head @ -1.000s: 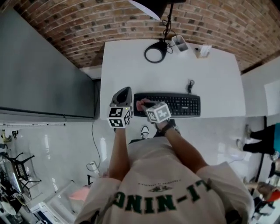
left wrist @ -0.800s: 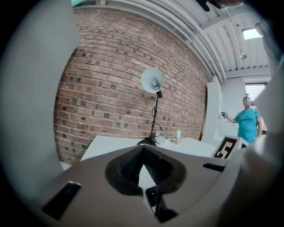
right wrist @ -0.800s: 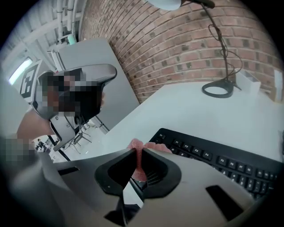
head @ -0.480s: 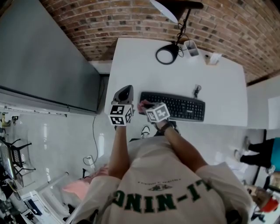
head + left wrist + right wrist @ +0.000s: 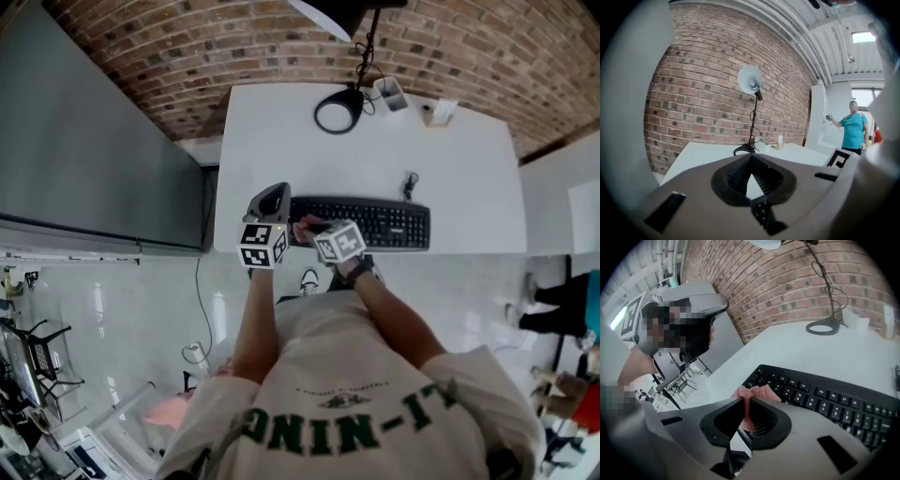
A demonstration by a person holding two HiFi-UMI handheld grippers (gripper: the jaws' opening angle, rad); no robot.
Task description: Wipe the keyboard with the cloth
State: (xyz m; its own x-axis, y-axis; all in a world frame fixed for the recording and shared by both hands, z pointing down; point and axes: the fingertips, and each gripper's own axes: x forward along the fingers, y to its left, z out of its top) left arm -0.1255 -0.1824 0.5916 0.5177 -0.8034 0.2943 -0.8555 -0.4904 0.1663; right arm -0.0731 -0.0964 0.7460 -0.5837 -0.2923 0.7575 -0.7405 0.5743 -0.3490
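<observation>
A black keyboard lies along the near edge of the white table. My right gripper is over the keyboard's left end, shut on a pink cloth. In the right gripper view the cloth is pinched between the jaws, and its bunched end rests on the left keys of the keyboard. My left gripper hovers just left of the keyboard over the table's corner. Its jaws meet at the tips with nothing between them, as the left gripper view shows.
A desk lamp stands at the back of the table, with a round base and a shade. A small container and a small box sit beside it. A short black cable lies behind the keyboard. A person in teal stands far right.
The head view swayed and came back. My right gripper stays on the keyboard's left end with the cloth. My left gripper has edged closer to the keyboard.
</observation>
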